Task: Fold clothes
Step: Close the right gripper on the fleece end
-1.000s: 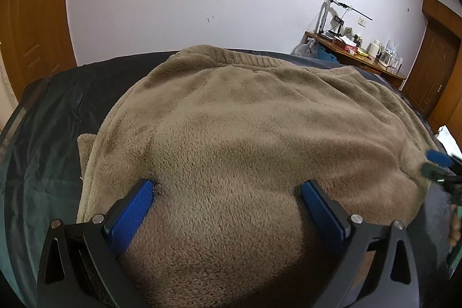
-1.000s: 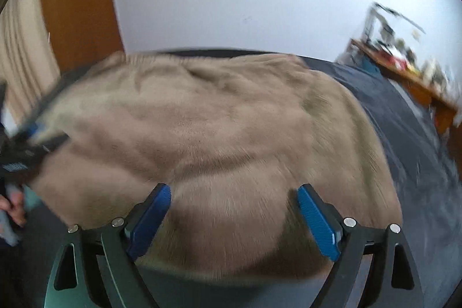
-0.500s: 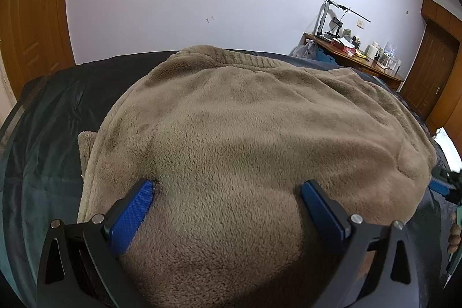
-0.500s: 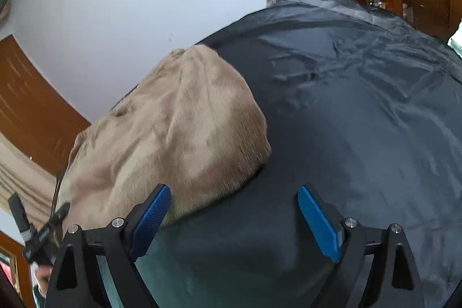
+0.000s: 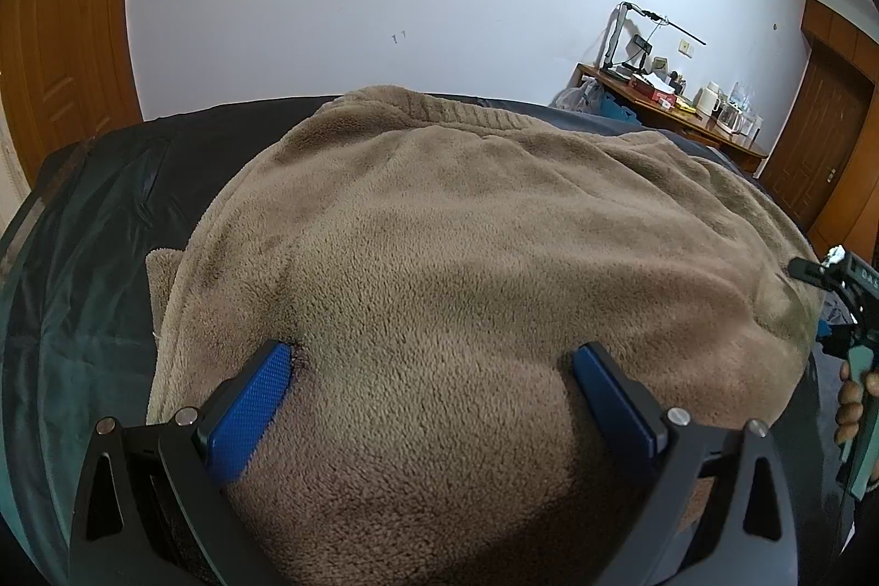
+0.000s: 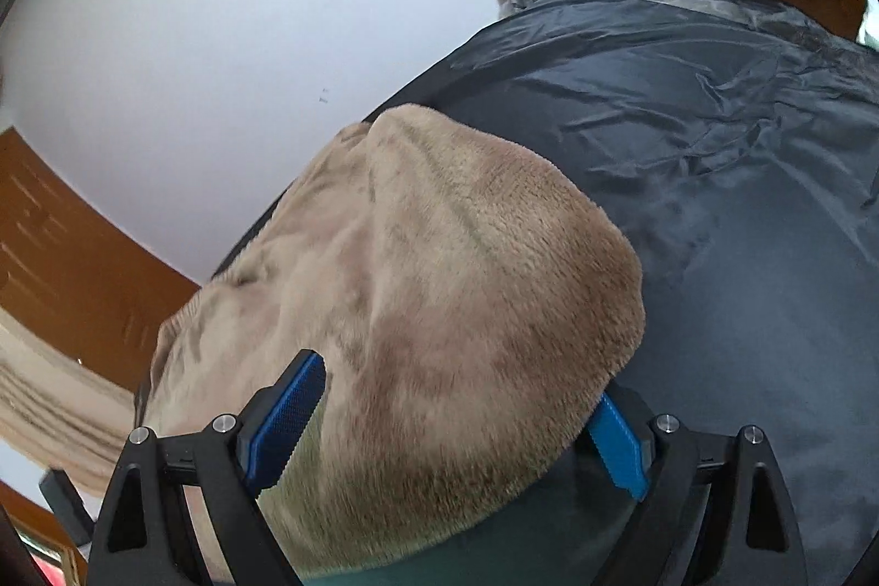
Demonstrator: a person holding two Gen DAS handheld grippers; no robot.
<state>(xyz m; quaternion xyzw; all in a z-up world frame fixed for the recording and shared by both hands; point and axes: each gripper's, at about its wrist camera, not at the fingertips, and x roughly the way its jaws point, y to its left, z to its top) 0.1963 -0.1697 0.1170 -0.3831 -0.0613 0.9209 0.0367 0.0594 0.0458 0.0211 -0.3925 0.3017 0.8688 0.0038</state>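
- The fuzzy tan fleece garment (image 5: 467, 267) lies spread in a soft heap on the bed with the dark, shiny, crinkly cover (image 6: 741, 157). Its ribbed knit hem sits toward the bed's far edge and its bulk comes right up to the near edge.
- The left tool (image 5: 431, 394) has its blue-padded fingers spread wide and rests on the near part of the fleece, pressing in a bit but pinching nothing.
- The right tool (image 6: 456, 427) is spread apart too. It straddles the garment's rounded corner near the bed's near edge, and one pad looks tucked just under the fleece edge. Released, not gripping.
- It already looks doubled over in places, though I can't tell how many folds are in it. So this could be lining up for a fold or just patting one flat.
- To do this bit well, I'd keep the left tool pinning the pile so it doesn't slide on that slick cover.
- If the right one pinches, take all layers of the thick edge, not just the top fluff.
- Fleece is bulky and springy, so any crease needs pressing down or it'll puff back up.
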